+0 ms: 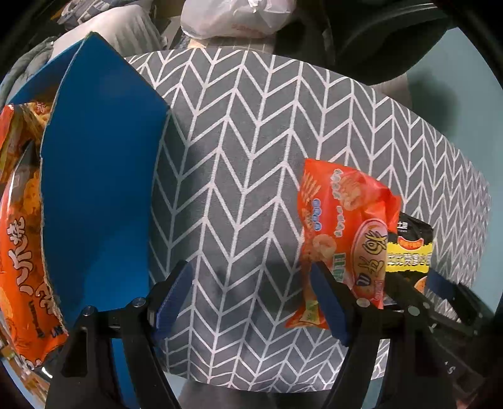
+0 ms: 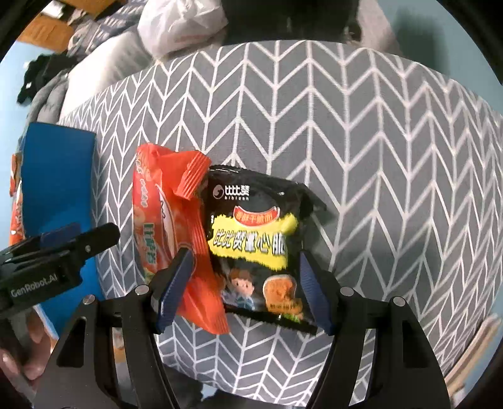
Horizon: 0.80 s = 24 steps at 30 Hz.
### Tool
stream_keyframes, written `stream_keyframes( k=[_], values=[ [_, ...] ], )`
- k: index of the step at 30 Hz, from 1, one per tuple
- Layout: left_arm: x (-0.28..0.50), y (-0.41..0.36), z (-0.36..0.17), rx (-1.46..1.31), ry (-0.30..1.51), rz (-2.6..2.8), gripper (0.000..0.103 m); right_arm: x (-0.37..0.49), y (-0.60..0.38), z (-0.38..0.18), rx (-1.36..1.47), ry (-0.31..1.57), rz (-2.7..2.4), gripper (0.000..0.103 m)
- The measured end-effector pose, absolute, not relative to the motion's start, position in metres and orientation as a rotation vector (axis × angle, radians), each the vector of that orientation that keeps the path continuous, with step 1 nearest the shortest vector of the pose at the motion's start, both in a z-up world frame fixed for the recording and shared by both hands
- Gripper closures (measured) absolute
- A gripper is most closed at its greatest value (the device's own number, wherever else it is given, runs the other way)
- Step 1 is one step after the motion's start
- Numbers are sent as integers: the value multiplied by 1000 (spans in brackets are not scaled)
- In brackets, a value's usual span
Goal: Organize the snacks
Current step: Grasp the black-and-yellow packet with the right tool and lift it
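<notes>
An orange snack pack [image 1: 339,226] [image 2: 163,226] and a black-and-yellow snack pack [image 1: 408,248] [image 2: 254,248] lie side by side on the grey herringbone tablecloth [image 1: 251,141] [image 2: 377,157]. My right gripper [image 2: 245,292] [image 1: 418,283] points down over the black pack. Its jaws straddle that pack and the orange pack's edge, and the pads do not press on either. My left gripper [image 1: 251,302] [image 2: 85,236] stands open over bare cloth, between the orange pack and a blue cardboard box [image 1: 103,188] [image 2: 59,176]. Large orange snack bags [image 1: 22,267] [image 2: 15,220] sit inside the box.
A white plastic bag [image 1: 232,19] [image 2: 179,28] and grey bedding [image 2: 94,72] lie beyond the table's far edge. Teal floor [image 1: 456,94] shows to the right. A person's hand [image 2: 28,355] holds the left gripper's handle at lower left.
</notes>
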<state>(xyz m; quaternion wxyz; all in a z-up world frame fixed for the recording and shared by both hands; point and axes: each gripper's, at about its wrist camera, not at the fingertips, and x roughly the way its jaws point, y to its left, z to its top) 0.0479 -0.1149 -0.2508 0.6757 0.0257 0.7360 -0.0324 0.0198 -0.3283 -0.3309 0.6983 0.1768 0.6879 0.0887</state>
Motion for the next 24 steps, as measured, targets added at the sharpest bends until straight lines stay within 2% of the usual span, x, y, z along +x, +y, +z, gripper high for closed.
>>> stream_keyframes(
  k=[6,15,24],
  values=[
    [44,-131,-250,71,1643,-153,18,-1,-341,-325,407,1503,112,31],
    [46,-183,-259,104,1664,-198,17,-41,-380,-322,449,1492,18,29],
    [59,-191,-284,160,1678,-176,14,-64,-410,-318,476,1504,-7,29]
  ],
)
